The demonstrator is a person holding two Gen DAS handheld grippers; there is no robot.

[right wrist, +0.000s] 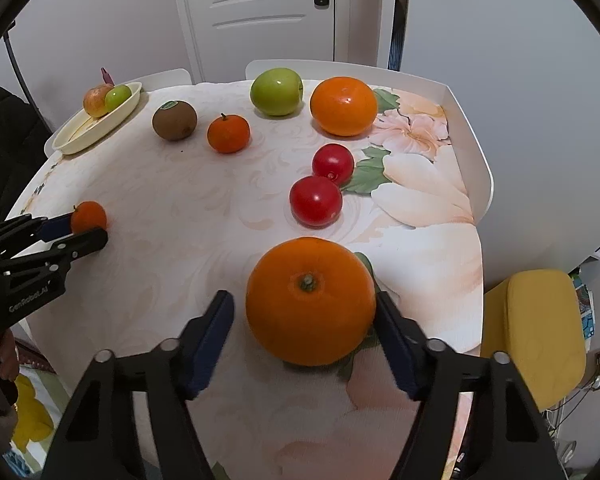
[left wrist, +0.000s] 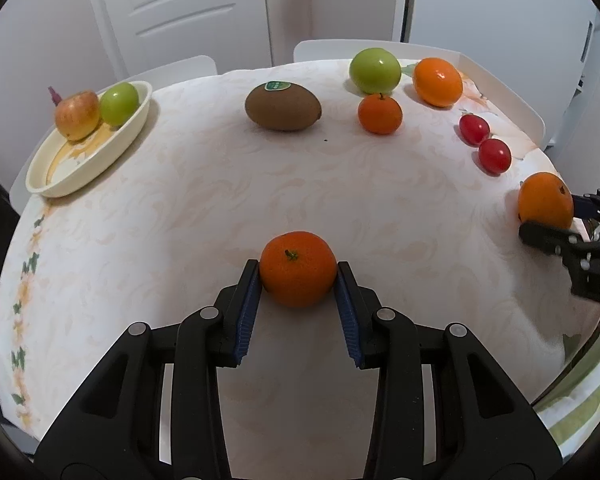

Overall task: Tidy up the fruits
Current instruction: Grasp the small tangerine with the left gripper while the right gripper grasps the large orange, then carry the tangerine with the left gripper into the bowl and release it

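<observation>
My left gripper is shut on a small mandarin that rests on the table; the same mandarin shows in the right wrist view. My right gripper is open around a large orange: its right pad touches the orange, its left pad stands apart. A cream oval dish at the far left holds a red apple and a small green apple.
On the floral tablecloth lie a kiwi, another mandarin, a green apple, a second orange and two red tomatoes. White chair backs ring the far edge. A yellow seat stands at the right.
</observation>
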